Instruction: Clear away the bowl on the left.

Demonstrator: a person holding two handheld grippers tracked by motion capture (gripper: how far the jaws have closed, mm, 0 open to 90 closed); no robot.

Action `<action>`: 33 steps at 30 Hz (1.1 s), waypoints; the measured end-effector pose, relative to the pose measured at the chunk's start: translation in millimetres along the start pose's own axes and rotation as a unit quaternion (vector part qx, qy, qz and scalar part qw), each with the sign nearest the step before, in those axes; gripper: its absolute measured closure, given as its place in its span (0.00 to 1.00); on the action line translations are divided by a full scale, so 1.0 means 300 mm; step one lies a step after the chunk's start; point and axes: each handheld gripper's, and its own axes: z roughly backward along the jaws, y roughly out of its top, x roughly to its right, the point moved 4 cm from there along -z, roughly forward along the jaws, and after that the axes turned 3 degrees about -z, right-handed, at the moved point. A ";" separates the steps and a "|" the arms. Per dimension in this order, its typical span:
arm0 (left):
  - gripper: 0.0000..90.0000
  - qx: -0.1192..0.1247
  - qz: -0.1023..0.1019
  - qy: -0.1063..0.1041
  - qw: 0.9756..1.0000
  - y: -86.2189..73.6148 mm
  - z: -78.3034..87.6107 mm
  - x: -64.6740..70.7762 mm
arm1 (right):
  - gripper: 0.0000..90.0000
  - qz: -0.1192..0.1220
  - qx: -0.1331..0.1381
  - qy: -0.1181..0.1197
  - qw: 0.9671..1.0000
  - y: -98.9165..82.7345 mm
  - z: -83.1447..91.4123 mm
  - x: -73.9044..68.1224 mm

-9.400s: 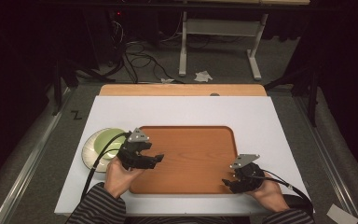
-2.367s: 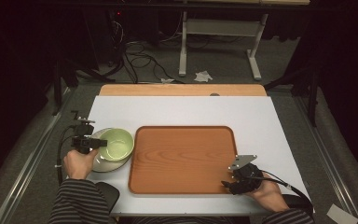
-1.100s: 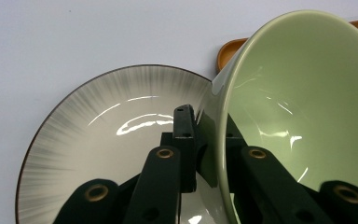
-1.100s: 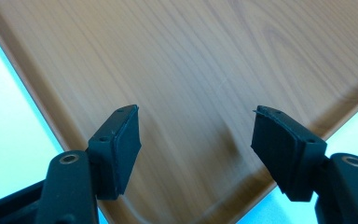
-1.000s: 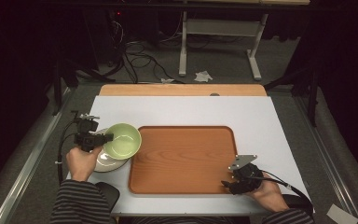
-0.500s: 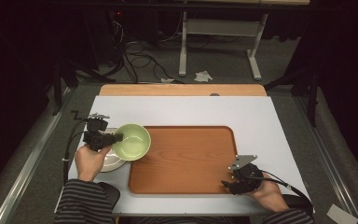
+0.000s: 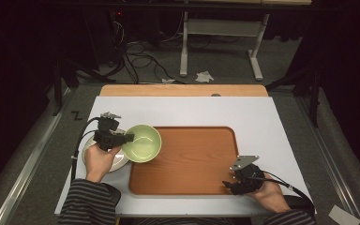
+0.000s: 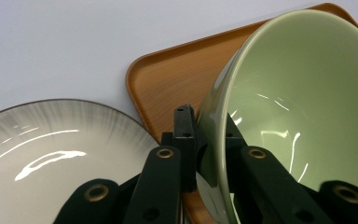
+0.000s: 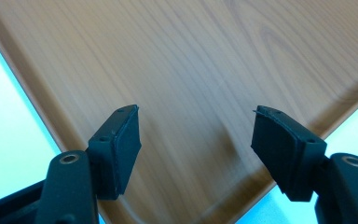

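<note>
high view: the left gripper (image 7: 122, 138) at left of centre pinches the rim of a green bowl (image 7: 142, 143), held over the tray's (image 7: 192, 164) left edge; a plate (image 7: 117, 161) lies beneath.
left gripper view: jaws clamp the bowl's wall, centre frame.
right gripper view: the right gripper (image 9: 196, 135) gapes wide, empty, over tray wood.

From where I am standing, just one mark is showing that reads like writing: a dark shape like the letter Z (image 7: 76, 115), sitting on the grey floor (image 7: 47, 154) just off the table's far left corner in the high view. Whether it is a letter or only tape, I cannot tell. Nothing else is carrying any readable word, brand or number.
</note>
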 end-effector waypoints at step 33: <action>0.92 -0.022 -0.068 -0.059 0.996 0.101 -0.132 0.203 | 0.38 0.000 0.000 -0.001 1.000 0.000 -0.002 -0.001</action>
